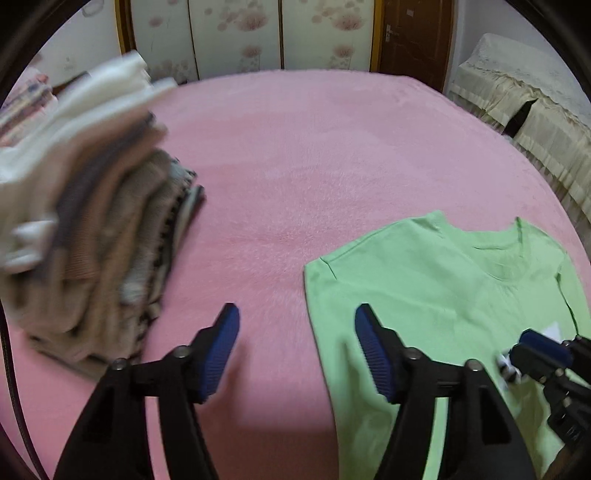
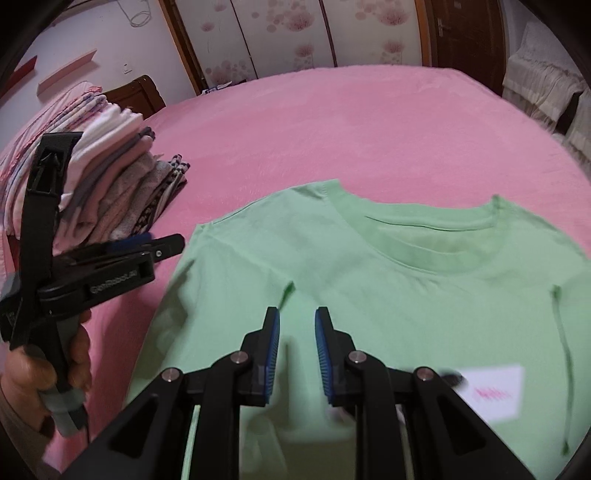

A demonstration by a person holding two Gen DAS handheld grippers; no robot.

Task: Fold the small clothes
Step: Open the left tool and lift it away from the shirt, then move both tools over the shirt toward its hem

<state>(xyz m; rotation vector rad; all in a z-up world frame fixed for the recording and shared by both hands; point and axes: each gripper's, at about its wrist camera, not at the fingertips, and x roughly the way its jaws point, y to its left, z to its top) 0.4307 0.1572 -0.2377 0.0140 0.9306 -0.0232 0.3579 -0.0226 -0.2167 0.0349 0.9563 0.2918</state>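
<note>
A light green t-shirt [image 1: 443, 277] [image 2: 406, 273] lies flat on the pink bed cover [image 1: 314, 147], neck away from me and both sleeves folded in over the body. A white label with red print [image 2: 495, 391] lies on its lower right part. My left gripper [image 1: 297, 308] stands open over the pink cover just left of the shirt's edge, with nothing between its fingers. My right gripper [image 2: 297, 312] hovers above the shirt's middle, jaws a narrow gap apart with no cloth between the pads. In the right wrist view the left gripper [image 2: 162, 242] is held by a hand [image 2: 74, 354].
A tall leaning stack of folded clothes [image 1: 92, 221] [image 2: 110, 184] stands at the left of the bed. Striped bedding [image 2: 55, 110] and a wooden headboard [image 2: 136, 92] lie behind it. Flowered wardrobe doors [image 2: 295, 33], a brown door [image 2: 465, 37] and a cream-covered seat [image 1: 517, 110] border the bed.
</note>
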